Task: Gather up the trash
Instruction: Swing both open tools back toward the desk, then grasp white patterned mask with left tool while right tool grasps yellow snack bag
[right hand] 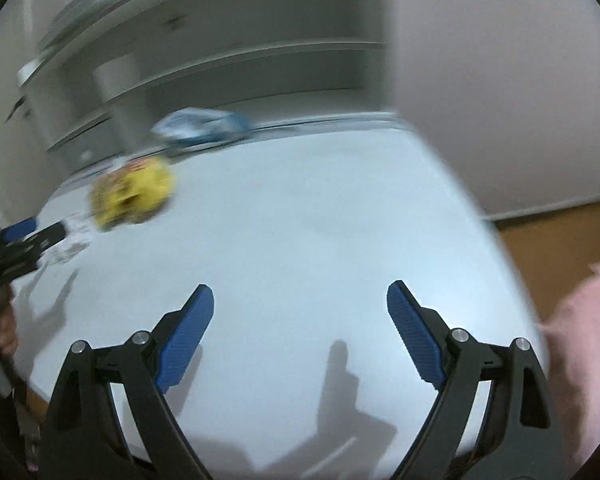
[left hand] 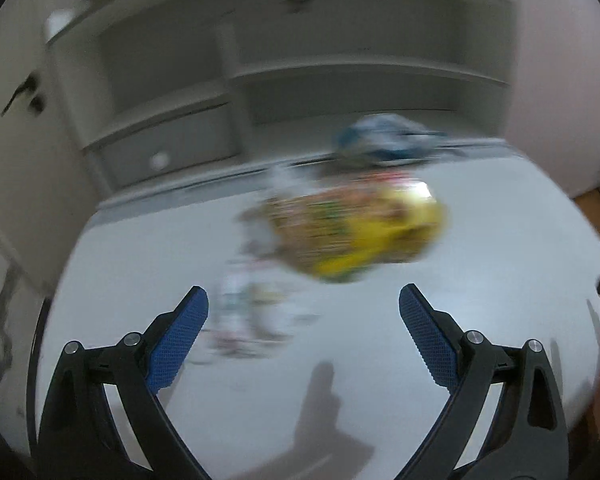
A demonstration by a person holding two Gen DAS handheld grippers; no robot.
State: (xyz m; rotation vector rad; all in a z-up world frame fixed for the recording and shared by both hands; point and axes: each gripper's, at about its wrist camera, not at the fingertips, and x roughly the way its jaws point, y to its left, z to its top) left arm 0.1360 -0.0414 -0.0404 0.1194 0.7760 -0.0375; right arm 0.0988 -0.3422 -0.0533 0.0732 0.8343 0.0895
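Both views are smeared by motion. A crumpled yellow wrapper (left hand: 360,232) lies on the white table (left hand: 480,240), with a pale printed wrapper (left hand: 252,312) beside it and a blue and white bag (left hand: 384,140) at the far edge. My left gripper (left hand: 303,308) hangs open above the table, nothing between its blue pads; the pale wrapper lies just beyond its left finger. In the right wrist view my right gripper (right hand: 300,304) is open and empty over bare table. The yellow wrapper (right hand: 134,194) and the blue and white bag (right hand: 204,128) lie far to its left, near the left gripper (right hand: 36,232).
A white shelf unit (left hand: 300,80) with a knobbed drawer (left hand: 168,148) stands behind the table. A plain wall (right hand: 500,80) and brown floor (right hand: 560,248) lie to the right. A pink sleeve (right hand: 584,344) shows at the right edge. A hand (right hand: 0,328) holds the left tool.
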